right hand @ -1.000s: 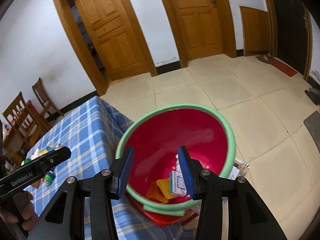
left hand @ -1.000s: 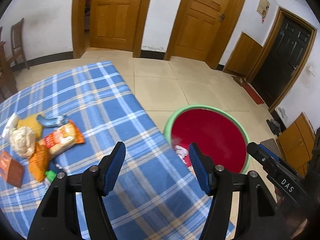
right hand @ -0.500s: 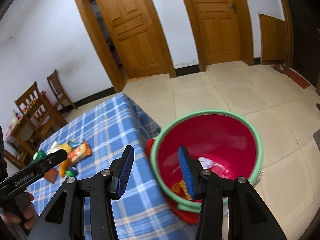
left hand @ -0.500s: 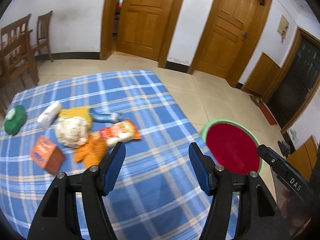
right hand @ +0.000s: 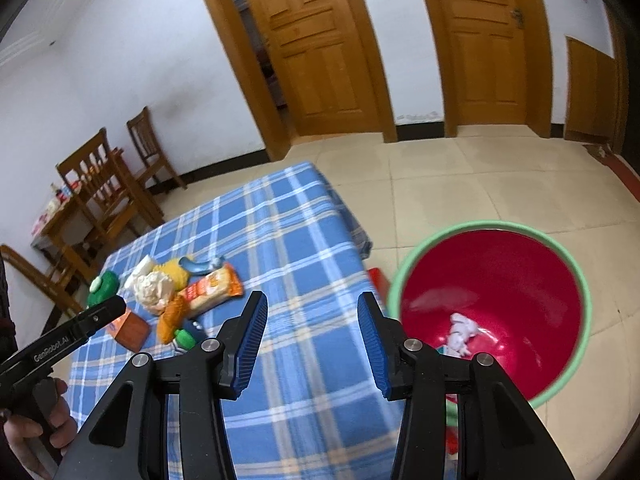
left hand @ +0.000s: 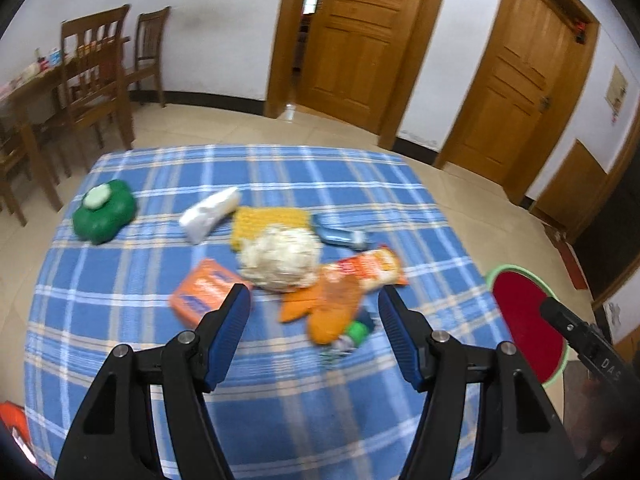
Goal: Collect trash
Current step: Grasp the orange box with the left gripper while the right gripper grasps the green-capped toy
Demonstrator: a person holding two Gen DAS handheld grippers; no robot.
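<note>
The left gripper (left hand: 314,314) is hanging wide open and empty, an orange box (left hand: 204,290) lying just beyond its left finger, crumpled paper (left hand: 280,256) ahead. The right gripper (right hand: 312,326) is gaping empty, the red basin (right hand: 496,304) sitting right of its fingers.

Wooden chairs (left hand: 100,76) — perhaps three — doors (left hand: 352,40)

Black gripper frames, blue ribbed fingers (left hand: 224,344), silver screws
</note>
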